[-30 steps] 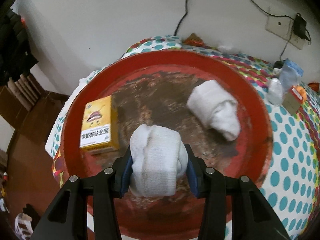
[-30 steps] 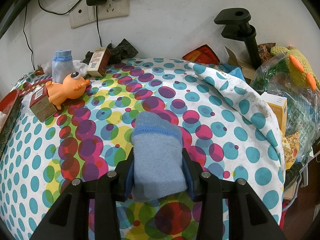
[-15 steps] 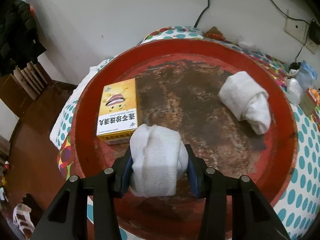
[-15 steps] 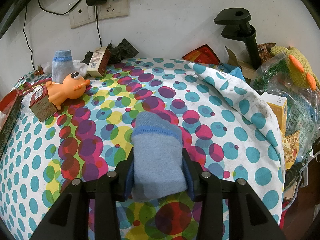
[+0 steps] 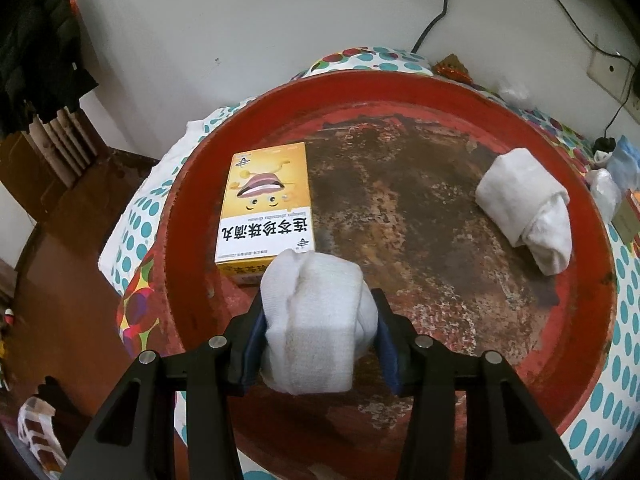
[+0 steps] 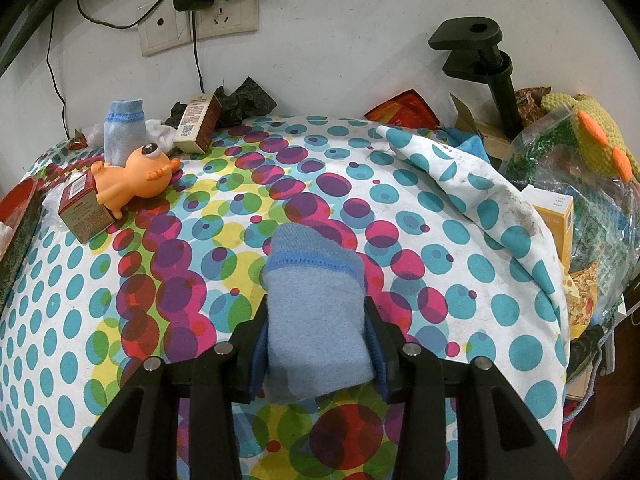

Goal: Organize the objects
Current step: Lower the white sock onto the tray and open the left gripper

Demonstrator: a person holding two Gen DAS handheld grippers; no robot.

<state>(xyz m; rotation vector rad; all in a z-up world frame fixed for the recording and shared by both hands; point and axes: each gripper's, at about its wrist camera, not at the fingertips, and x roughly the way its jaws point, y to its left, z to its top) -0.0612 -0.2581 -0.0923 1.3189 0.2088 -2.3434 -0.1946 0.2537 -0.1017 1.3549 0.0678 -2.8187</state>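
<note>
Close up, the left gripper (image 5: 320,340) clamps a rolled white sock (image 5: 316,320), long axis pointing forward over the red tray (image 5: 400,88); ahead-left lies a yellow box (image 5: 266,204). The right gripper (image 6: 316,344) pinches a blue sock (image 6: 316,312), cuff forward, above the dotted cloth (image 6: 400,208).

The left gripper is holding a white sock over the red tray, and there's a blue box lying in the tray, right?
Almost. The left gripper does hold a white sock over the red tray, but the box is yellow, not blue, as the left wrist view shows.
</note>
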